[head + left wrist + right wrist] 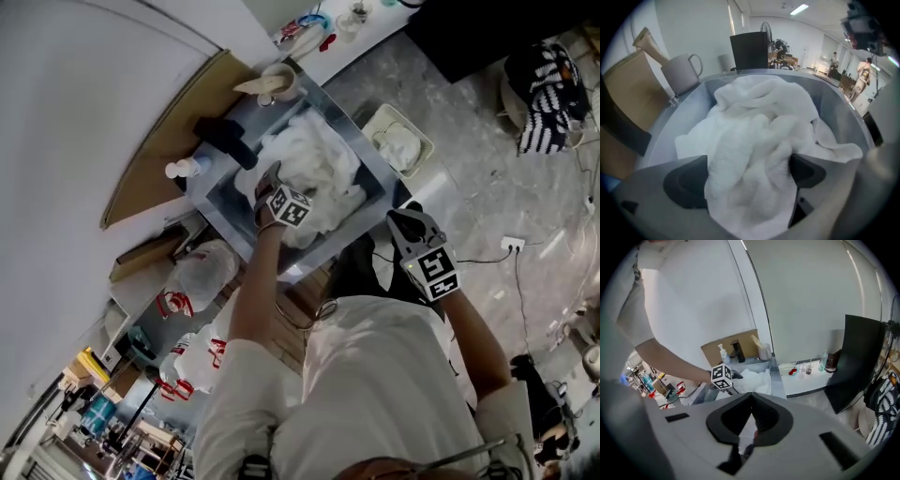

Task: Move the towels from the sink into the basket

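— While we look down from the head view, the left gripper is down in the sink, nose buried in the white towels. The right gripper hangs beside the sink's corner, clear of the cloth.
— And that pale basket sits on the floor beside the sink, something white lying in it already.
— Left gripper view now: jaws spread wide, a fat fold of the towels bulging up between the pads, not squeezed yet.
— I'd call this the grab. To do it well, sink deeper so the pads take a thick bunch rather than a loose edge, then close firmly. Terry cloth compresses, and a thin pinch would likely slip on the lift.
— Look at that heap: crumpled, fluffy, folds draped up against the sink's wall. How many towels, I can't say. They're tangled, so a second could drag along.
— Right gripper view: its jaws pressed together, nothing between them, aimed toward the sink, with the left gripper's marker cube over the towels.
— Free to gather a trailing corner, I reckon.
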Motion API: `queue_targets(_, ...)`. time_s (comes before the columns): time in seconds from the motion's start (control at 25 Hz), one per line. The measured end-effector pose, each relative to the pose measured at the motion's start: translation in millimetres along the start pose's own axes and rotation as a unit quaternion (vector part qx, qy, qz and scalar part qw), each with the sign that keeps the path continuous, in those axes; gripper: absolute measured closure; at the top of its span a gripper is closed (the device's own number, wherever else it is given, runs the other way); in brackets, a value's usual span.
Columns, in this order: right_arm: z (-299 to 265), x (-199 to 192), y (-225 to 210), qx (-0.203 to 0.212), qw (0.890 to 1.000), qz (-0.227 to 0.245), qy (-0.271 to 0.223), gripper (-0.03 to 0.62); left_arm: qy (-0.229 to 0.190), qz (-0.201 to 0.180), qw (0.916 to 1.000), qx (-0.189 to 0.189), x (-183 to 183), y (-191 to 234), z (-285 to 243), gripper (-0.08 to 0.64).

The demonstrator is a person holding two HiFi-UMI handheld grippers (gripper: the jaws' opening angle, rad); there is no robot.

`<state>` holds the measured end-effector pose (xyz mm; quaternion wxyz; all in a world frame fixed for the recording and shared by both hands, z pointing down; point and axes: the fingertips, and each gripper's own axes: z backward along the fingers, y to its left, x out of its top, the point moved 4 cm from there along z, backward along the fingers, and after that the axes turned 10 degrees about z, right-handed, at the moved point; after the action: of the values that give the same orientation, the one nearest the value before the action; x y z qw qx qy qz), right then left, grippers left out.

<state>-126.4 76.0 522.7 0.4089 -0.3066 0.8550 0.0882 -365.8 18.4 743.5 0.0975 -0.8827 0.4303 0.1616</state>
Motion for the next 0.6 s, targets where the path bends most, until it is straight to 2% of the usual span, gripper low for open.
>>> queue_targets(0.12, -2, -2, 3, -0.002, 1.0, -0.011, -0.001, 0.597, 0.021, 0.033, 0.9983, -0.044, -4, 9, -16, 0.064)
queue_targets(0.28, -1, -15, 3, -0.004, 1.0, -0.017, 0.005, 0.597, 0.024, 0.051, 0.9965, -0.062, -3, 10, -22, 0.076)
queue_targets(0.32, 0, -17, 3, -0.005, 1.0, -0.016, 0.005, 0.597, 0.02, 0.054, 0.9963, -0.063, -2, 8, -18, 0.124)
queue_targets(0.4, 2, -19, 1, -0.005, 1.0, -0.014, 0.007, 0.597, 0.008, 0.065, 0.9958, -0.063, -1, 5, -8, 0.347)
queue_targets(0.48, 4, -18, -1, -0.006, 1.0, -0.014, 0.008, 0.597, 0.003, 0.071, 0.9953, -0.066, -3, 0, 1, 0.416)
queue_targets(0.6, 9, -13, -3, -0.008, 1.0, -0.015, 0.003, 0.597, -0.007, 0.077, 0.9946, -0.069, -3, -7, 16, 0.448)
